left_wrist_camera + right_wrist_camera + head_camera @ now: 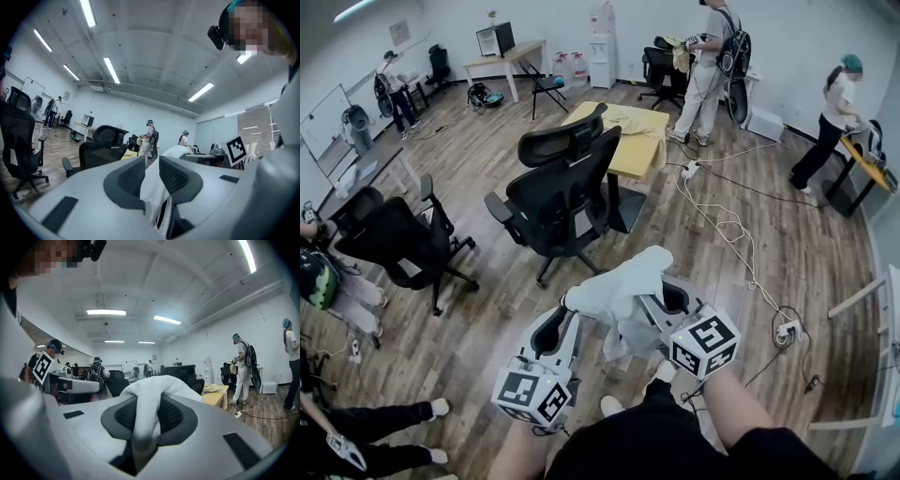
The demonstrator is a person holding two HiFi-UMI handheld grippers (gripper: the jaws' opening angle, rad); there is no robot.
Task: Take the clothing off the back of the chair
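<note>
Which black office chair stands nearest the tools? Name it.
The headrest chair straight ahead, before the yellow table; the other black chair stands farther off left.

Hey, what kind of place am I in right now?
Most likely a shared office or lab room: black swivel office chairs on a wood floor, a whiteboard at the left, and a water dispenser against the far wall.

floor wood | walls white | ceiling strip lights | blinds, perhaps
</note>
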